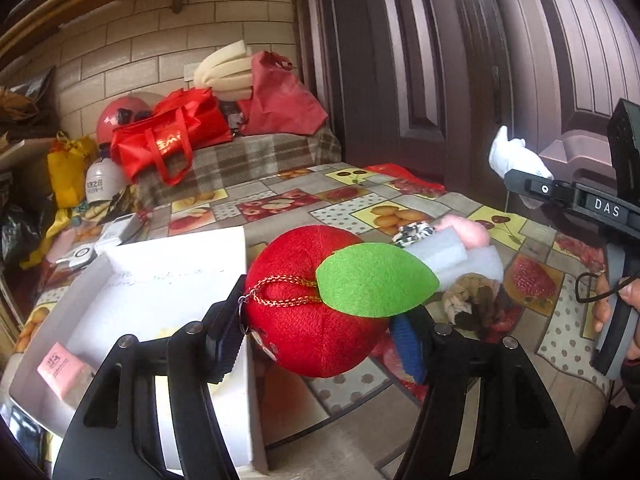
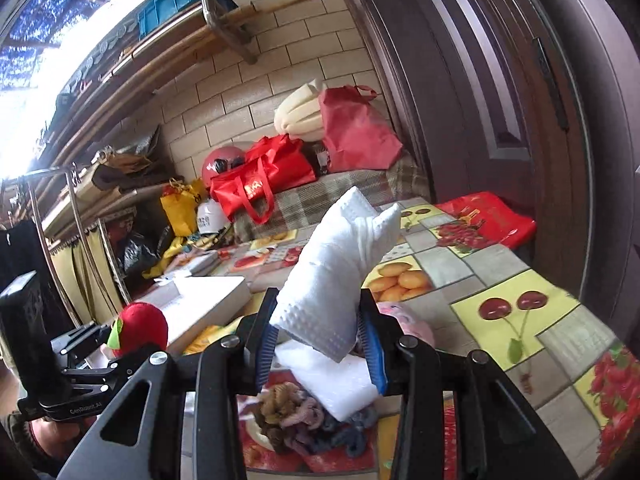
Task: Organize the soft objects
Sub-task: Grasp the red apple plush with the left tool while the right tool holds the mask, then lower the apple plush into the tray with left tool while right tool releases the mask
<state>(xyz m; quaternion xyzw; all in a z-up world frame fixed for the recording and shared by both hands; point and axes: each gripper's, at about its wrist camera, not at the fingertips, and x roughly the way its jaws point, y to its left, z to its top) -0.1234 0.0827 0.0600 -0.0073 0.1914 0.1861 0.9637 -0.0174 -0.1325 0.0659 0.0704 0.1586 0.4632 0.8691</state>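
My left gripper point(image 1: 320, 320) is shut on a red plush apple point(image 1: 312, 304) with a green felt leaf point(image 1: 372, 280), held above the table beside the white box point(image 1: 176, 280). The apple also shows in the right wrist view point(image 2: 144, 328). My right gripper point(image 2: 320, 340) is shut on a white folded cloth point(image 2: 336, 276), lifted above the table; it shows in the left wrist view point(image 1: 516, 158). On the table lie white foam blocks point(image 1: 468, 260), a pink plush point(image 1: 464, 228) and crumpled scrunchies point(image 2: 304, 412).
The table carries a fruit-print oilcloth point(image 2: 520, 312). The white box holds a pink packet point(image 1: 60, 368). Red bags point(image 1: 176, 136), a helmet point(image 1: 120, 116) and clutter sit behind on a plaid-covered bench. A dark door point(image 1: 440, 60) stands at right.
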